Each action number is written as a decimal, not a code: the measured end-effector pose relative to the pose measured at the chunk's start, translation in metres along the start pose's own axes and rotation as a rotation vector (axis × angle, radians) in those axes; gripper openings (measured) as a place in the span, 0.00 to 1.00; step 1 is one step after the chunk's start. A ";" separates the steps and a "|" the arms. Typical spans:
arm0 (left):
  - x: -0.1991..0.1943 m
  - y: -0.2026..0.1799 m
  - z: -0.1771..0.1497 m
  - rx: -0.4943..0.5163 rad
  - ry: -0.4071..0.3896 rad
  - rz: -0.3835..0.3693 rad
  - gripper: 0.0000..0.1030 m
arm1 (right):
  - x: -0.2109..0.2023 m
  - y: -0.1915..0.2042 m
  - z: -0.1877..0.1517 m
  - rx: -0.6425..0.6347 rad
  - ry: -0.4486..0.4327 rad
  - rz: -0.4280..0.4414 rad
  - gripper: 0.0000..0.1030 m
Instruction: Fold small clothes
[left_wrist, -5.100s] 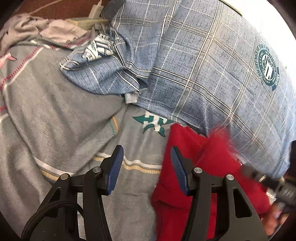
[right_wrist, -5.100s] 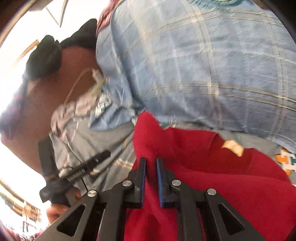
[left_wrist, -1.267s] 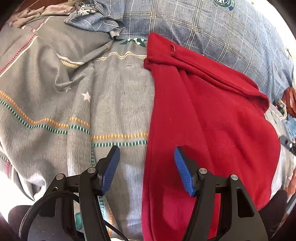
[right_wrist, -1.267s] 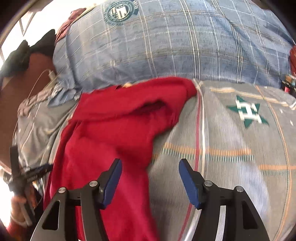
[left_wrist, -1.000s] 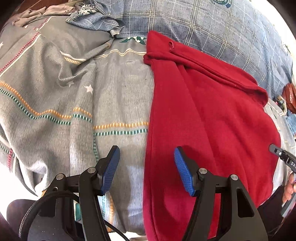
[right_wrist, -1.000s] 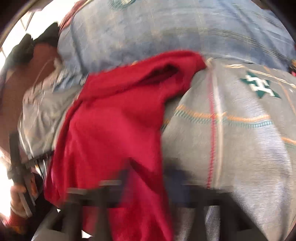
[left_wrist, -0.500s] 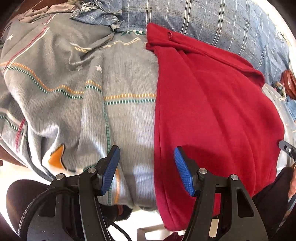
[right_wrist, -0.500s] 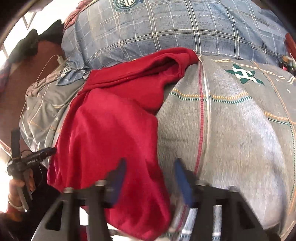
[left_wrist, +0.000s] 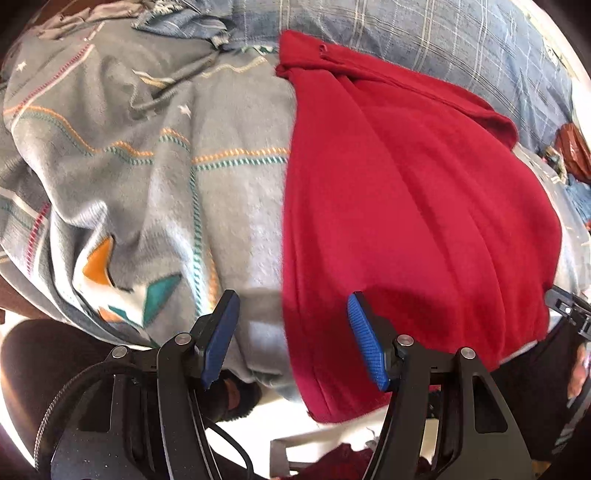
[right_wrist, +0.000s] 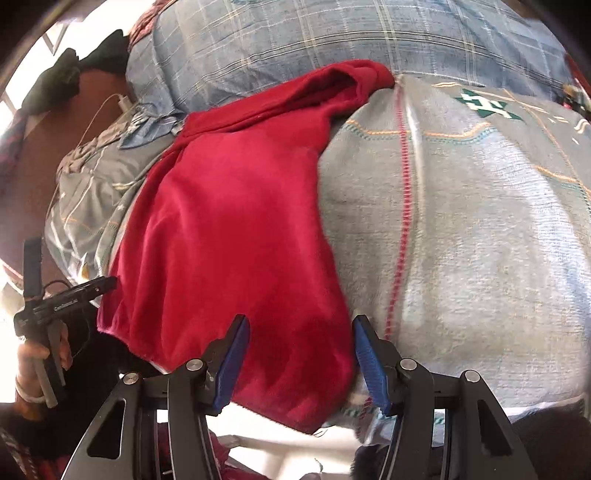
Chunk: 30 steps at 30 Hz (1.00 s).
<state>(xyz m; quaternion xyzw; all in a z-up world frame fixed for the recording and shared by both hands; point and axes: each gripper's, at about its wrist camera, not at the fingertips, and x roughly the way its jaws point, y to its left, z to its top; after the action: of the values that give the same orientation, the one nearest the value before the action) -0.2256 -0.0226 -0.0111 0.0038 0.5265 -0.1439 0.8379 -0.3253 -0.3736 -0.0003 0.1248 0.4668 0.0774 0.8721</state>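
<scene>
lying spread on a grey patterned blanket (left_wrist: 155, 206) over the bed, the red garment (left_wrist: 406, 206) reached from a blue plaid pillow (left_wrist: 424, 40) at its far end to the near bed edge, where its hem hung over. the left hand-held gripper (left_wrist: 293, 338) hovered above the garment's left edge, jaws parted about halfway, gripping nothing. the right hand-held gripper (right_wrist: 299, 360) stood over the garment's right hem corner; its jaws had just been opening, and the fabric lay below the blue pads (right_wrist: 232, 363) without being pinched. the person's hand (right_wrist: 35, 363) held the left tool's handle.
</scene>
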 end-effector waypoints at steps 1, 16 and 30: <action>0.000 0.000 -0.002 0.001 0.005 -0.007 0.60 | 0.001 0.003 -0.001 -0.012 0.007 0.005 0.49; 0.001 -0.017 -0.006 0.026 0.030 -0.100 0.48 | 0.006 0.012 -0.005 -0.060 0.025 0.087 0.45; -0.045 0.011 0.009 0.037 -0.043 -0.191 0.07 | -0.033 0.023 0.004 -0.053 -0.036 0.255 0.12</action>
<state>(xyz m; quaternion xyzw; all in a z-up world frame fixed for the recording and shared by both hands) -0.2332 -0.0030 0.0311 -0.0341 0.5037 -0.2328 0.8312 -0.3408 -0.3604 0.0345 0.1612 0.4294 0.1977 0.8663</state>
